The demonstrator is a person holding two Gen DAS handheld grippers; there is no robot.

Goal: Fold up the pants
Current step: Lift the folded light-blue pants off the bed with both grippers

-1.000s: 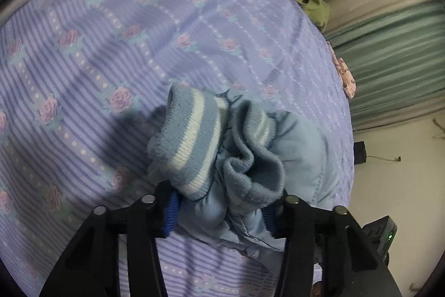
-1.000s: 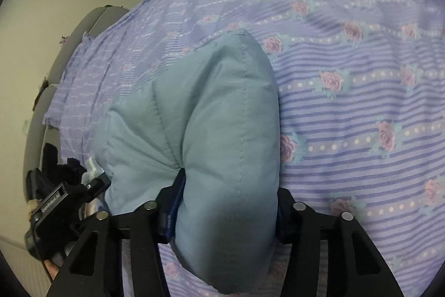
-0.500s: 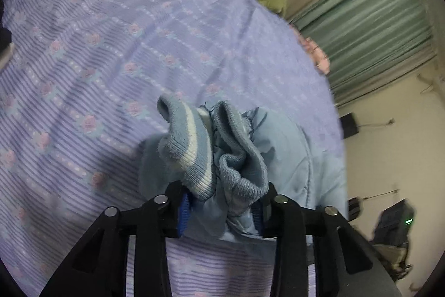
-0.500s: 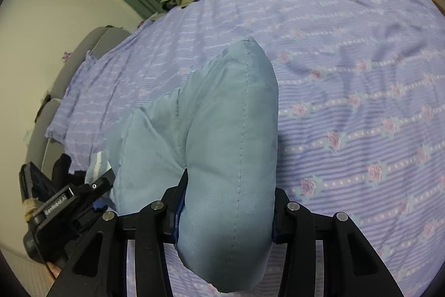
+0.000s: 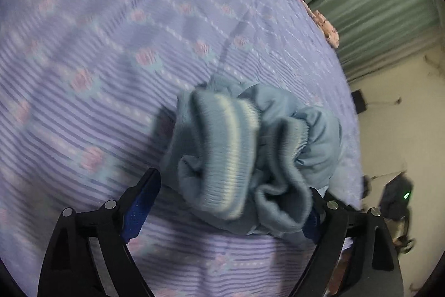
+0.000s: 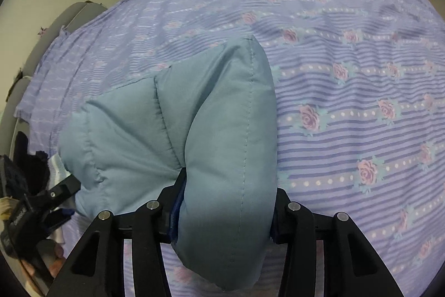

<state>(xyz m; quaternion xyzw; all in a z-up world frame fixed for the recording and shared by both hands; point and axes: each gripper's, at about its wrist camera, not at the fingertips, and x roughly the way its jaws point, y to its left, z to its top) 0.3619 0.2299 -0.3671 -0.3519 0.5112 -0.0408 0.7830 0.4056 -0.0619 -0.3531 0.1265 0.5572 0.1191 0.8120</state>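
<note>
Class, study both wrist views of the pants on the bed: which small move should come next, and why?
Probably the right gripper should let go too: the left gripper is opening around the striped cuffs, while the right's pads are shut on the padded pants over the bedsheet.

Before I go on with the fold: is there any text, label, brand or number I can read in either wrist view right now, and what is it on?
Left gripper, seen at the lower left of the right wrist view: white lettering on its black body, too small and skewed to read.
Pants: no tag or print showing.
Bedsheet: rose and stripe pattern only, no words.
Nothing else legible in either view.
</note>
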